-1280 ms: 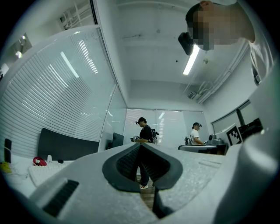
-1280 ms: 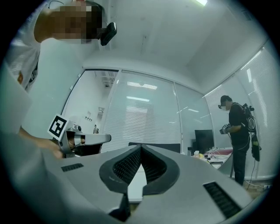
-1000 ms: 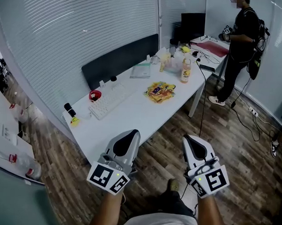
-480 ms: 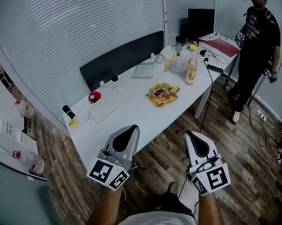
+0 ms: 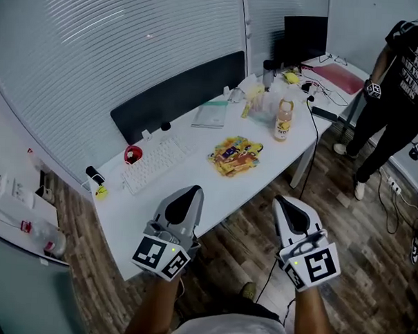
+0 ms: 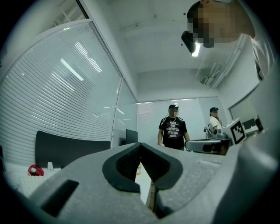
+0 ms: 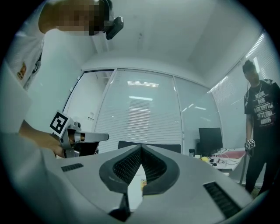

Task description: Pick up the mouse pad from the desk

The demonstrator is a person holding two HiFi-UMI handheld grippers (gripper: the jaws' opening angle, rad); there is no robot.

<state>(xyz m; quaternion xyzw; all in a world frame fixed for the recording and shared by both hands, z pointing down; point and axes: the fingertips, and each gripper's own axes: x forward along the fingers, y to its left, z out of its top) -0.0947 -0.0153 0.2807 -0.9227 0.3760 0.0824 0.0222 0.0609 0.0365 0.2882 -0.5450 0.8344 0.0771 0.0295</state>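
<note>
mouse pad [image 5: 174, 89]: judged to be the long dark sheet standing on edge along the far side of the desk [image 5: 167, 196], against the blinds [image 5: 131, 42]. no flat pad was visible elsewhere, so this identification was uncertain.

risk: a reach across the desk could knock the keyboard [image 5: 154, 164], the snack packets [image 5: 234, 153] or the bottle [image 5: 284, 121], which lay between the near edge and the sheet. a thin upright sheet could also tip or slide along the blinds if pinched at one end only. shut jaws would only push it, so they would need opening first.

position: the left gripper [image 5: 188, 192] and right gripper [image 5: 286, 201] were held side by side at the desk's near edge. each had its jaws together with nothing between them. the sheet lay ahead of them across the desk's full depth, well apart from both.
</note>
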